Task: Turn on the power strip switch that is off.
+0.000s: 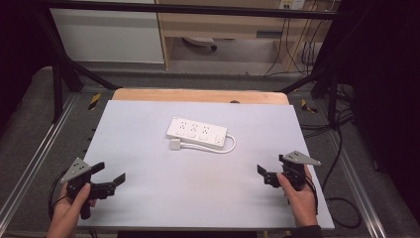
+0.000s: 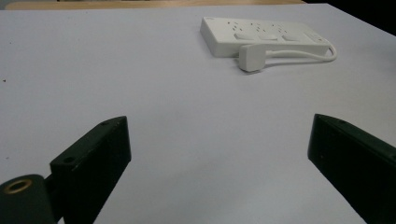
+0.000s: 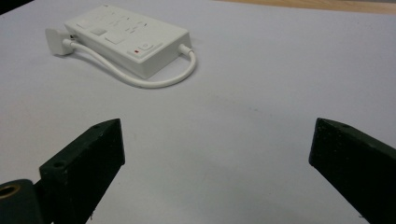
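Note:
A white power strip [image 1: 197, 132] lies flat near the middle of the pale grey tabletop [image 1: 163, 198]. Its short white cable [image 1: 231, 147] loops round the right end back to the white plug [image 1: 175, 145], which rests against the strip's near side. My left gripper [image 1: 111, 172] hovers at the near left, open and holding nothing. My right gripper [image 1: 271, 166] sits at the near right, also open and holding nothing. In the left gripper view the strip [image 2: 261, 35] and plug [image 2: 252, 58] lie far ahead of the gripper [image 2: 219, 140]. In the right gripper view the strip [image 3: 126, 37] lies ahead to the left of the gripper [image 3: 217, 144].
A wooden strip [image 1: 198, 95] borders the tabletop's far edge. Black frame posts [image 1: 57, 84] stand at both far corners. Cables [image 1: 341, 203] run over the floor to the right. A wide stretch of bare tabletop separates both grippers from the power strip.

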`<action>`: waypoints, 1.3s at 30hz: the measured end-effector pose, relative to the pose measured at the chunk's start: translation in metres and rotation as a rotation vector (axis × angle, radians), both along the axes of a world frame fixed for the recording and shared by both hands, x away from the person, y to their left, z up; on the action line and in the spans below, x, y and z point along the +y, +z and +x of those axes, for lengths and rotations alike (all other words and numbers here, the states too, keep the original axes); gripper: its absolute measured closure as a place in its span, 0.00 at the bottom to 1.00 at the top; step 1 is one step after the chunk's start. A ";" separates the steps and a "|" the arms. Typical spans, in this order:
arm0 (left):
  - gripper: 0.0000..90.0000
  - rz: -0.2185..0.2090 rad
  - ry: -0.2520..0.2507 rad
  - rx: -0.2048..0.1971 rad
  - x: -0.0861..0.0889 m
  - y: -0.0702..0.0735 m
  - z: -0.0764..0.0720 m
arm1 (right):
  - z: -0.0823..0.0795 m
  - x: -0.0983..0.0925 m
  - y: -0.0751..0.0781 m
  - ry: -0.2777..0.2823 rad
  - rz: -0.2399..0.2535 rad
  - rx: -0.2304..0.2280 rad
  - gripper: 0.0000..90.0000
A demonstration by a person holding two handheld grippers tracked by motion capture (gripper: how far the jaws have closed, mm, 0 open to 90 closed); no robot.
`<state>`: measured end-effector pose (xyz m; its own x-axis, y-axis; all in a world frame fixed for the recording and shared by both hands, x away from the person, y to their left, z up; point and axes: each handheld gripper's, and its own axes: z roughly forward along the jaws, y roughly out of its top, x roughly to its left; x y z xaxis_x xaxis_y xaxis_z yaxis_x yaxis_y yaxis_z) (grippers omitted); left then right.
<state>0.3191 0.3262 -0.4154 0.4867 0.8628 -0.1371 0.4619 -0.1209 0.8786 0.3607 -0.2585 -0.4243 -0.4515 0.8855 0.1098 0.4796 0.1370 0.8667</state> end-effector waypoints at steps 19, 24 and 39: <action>0.07 0.017 0.012 0.029 -0.002 -0.003 0.002 | 0.011 0.021 0.014 0.030 -0.038 0.039 0.05; 0.07 0.015 0.014 0.031 -0.002 -0.003 0.003 | 0.013 0.027 0.027 0.051 -0.060 0.044 0.05; 0.07 0.034 0.015 0.053 -0.004 -0.005 0.003 | 0.024 0.026 0.056 0.094 -0.098 0.067 0.04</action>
<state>0.3220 0.3220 -0.4206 0.4663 0.8746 -0.1331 0.5094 -0.1424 0.8486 0.3843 -0.2329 -0.3683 -0.5273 0.8477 0.0582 0.5174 0.2660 0.8133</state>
